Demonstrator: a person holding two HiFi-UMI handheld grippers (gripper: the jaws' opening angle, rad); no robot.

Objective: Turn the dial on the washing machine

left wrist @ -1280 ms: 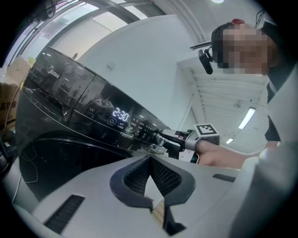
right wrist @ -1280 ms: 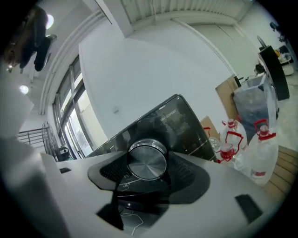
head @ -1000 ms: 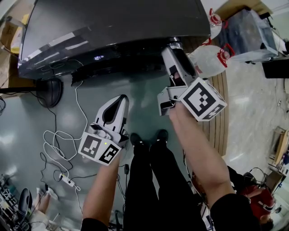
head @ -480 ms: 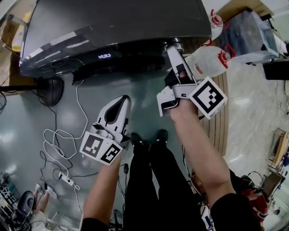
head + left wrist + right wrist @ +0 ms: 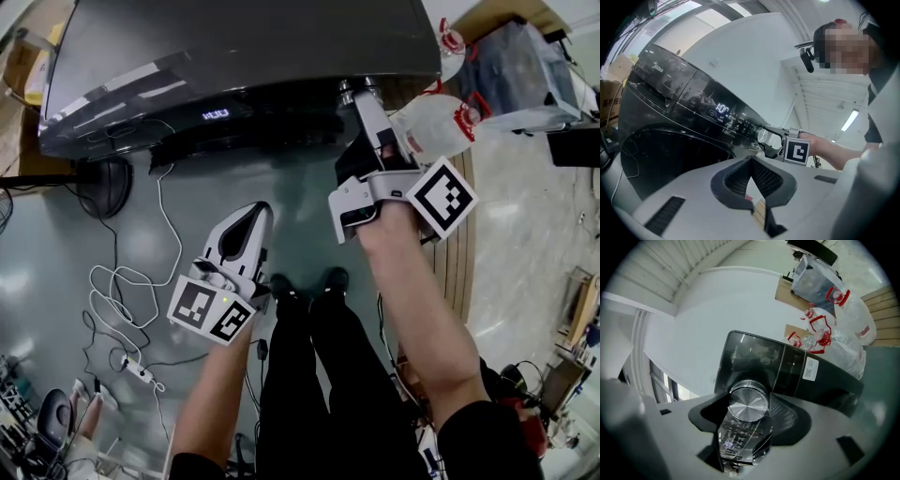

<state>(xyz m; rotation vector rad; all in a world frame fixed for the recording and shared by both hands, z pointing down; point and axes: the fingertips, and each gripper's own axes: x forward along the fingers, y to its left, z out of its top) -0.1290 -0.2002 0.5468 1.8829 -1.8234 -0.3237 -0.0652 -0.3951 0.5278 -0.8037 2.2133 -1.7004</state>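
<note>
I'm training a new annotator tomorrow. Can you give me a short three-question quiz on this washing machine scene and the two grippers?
1. True or false: the left gripper is touching the washing machine.
2. What stands between the jaws of the right gripper? A) the dial B) the left gripper C) nothing
3. Fill in the blank: the display on the machine's front panel is ____ (lit or dark).

Key: 1. False, it is held low over the floor, away from the machine, jaws together. 2. A. 3. Lit.
</note>
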